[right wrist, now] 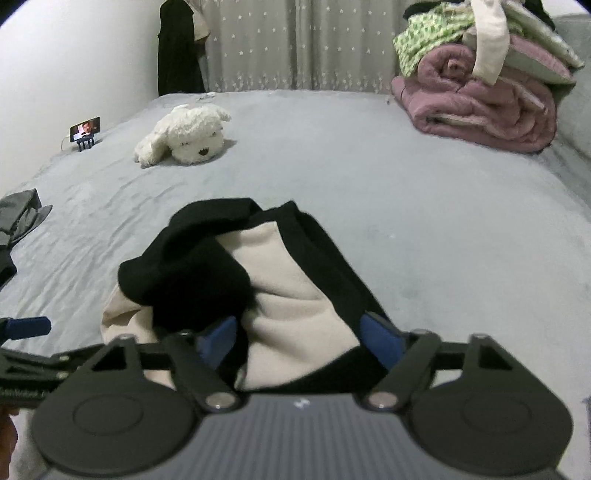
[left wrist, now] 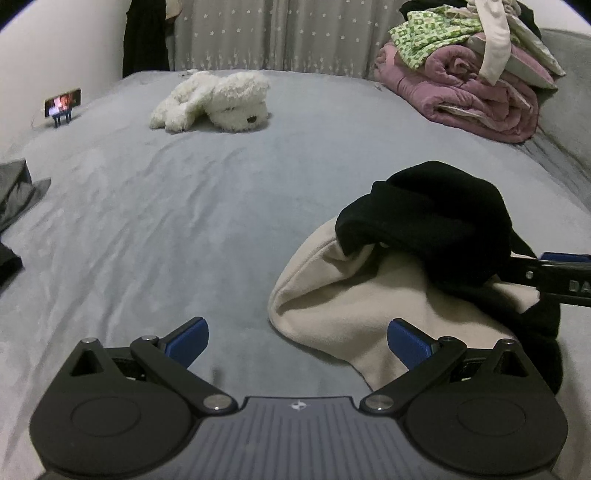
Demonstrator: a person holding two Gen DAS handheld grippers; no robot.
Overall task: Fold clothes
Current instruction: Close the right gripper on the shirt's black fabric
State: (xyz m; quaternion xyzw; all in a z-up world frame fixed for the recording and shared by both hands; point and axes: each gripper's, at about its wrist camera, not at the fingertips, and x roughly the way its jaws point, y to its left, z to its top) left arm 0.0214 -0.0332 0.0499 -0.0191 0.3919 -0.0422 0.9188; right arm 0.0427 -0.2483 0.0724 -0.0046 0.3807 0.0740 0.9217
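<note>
Left wrist view: left tongs (left wrist: pixel 297 341), jaws spread wide, blue pads (left wrist: pixel 408 341) bare, nothing held; grey bed sheet (left wrist: pixel 184 240) lies between the fingers, and the right-hand pad stands over the near edge of the black-and-cream garment (left wrist: pixel 388 291), contact not clear. That garment lies crumpled on the near right of the bed, black part heaped on the cream part. Right tongs (left wrist: pixel 561 275) enter from the right edge beside the black heap; the tips are cut off in this view. Right wrist view: right tongs (right wrist: pixel 299 341), jaws partly open, with the garment (right wrist: pixel 280 295) bunched between them; cream and black cloth fills the gap, but whether the pads (right wrist: pixel 380 339) press on it cannot be told. This view alone shows the cream lining framed by a black band, and a blue tip of the left tongs (right wrist: pixel 27 328) at the near left. Both views list: white plush dog (left wrist: pixel 218 101), far centre-left; phone on a stand (left wrist: pixel 62 103), far left; pile of rolled pink bedding and clothes (left wrist: pixel 472 74), far right; grey cloth (left wrist: pixel 18 192), left edge; starred curtain (left wrist: pixel 288 33) behind the bed.
</note>
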